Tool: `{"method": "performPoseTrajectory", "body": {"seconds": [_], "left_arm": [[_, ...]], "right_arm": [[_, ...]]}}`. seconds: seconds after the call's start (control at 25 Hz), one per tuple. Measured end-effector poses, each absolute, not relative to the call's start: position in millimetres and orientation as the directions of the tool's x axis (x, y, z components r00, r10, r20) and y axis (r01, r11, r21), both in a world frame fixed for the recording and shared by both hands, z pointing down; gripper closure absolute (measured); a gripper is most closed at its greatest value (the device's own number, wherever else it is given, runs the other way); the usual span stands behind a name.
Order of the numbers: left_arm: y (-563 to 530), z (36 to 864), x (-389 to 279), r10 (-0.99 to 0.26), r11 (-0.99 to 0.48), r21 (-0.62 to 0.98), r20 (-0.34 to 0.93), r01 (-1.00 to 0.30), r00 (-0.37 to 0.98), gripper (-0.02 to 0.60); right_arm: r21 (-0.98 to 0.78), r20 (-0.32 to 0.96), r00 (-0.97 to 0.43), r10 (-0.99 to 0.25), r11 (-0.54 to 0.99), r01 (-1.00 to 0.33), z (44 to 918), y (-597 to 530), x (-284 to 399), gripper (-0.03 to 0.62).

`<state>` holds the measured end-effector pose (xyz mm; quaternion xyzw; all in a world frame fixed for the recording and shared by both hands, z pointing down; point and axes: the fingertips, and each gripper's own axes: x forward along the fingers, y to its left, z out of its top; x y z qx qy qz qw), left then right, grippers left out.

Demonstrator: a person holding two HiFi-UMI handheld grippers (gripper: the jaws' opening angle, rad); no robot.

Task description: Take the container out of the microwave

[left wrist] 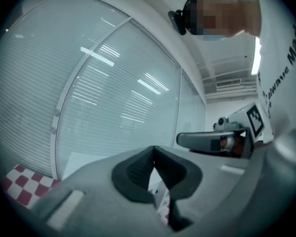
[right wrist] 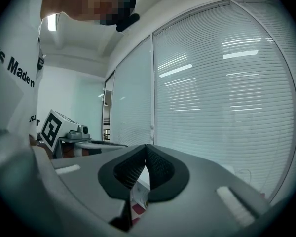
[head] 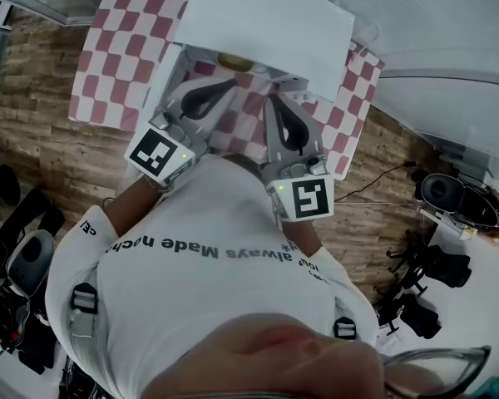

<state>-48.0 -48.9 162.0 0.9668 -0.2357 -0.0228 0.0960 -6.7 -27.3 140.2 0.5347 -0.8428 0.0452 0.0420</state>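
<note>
**Figure: Count of items before you**

You hold two grippers: the left gripper (head: 223, 83) and the right gripper (head: 274, 100). Two marker cubes ride on them, the left cube (head: 158, 154) and the right cube (head: 309, 198). You face one microwave (head: 266, 19) on one checked cloth (head: 116, 65).

The microwave (head: 266, 15) takes up the far side of the checkered table (head: 108, 65) and blocks the way straight ahead, leaving only a short strip of cloth bare in front of it. The left gripper (head: 231, 83) and right gripper (head: 272, 100), both with jaws closed, hang side by side over that strip with a narrow gap between them. The wood floor (head: 33, 81) is open beside the table. Farther out, black gear (head: 437, 289) and a cable (head: 374, 181) clutter the right, and dark equipment (head: 25, 264) crowds the left. Blinded glass (right wrist: 227, 83) walls off the space beyond.
</note>
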Motion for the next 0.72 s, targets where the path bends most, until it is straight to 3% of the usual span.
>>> {"method": "performPoseTrajectory", "body": {"seconds": [0.72], "left_arm": [[-67.6, 177.8, -32.8, -0.472, -0.860, 0.208, 0.019, -0.465, 0.881, 0.578]], "right_arm": [[-0.018, 0.150, -0.438, -0.887, 0.440, -0.898, 161.1, -43.7, 10.0, 0.592]]}}
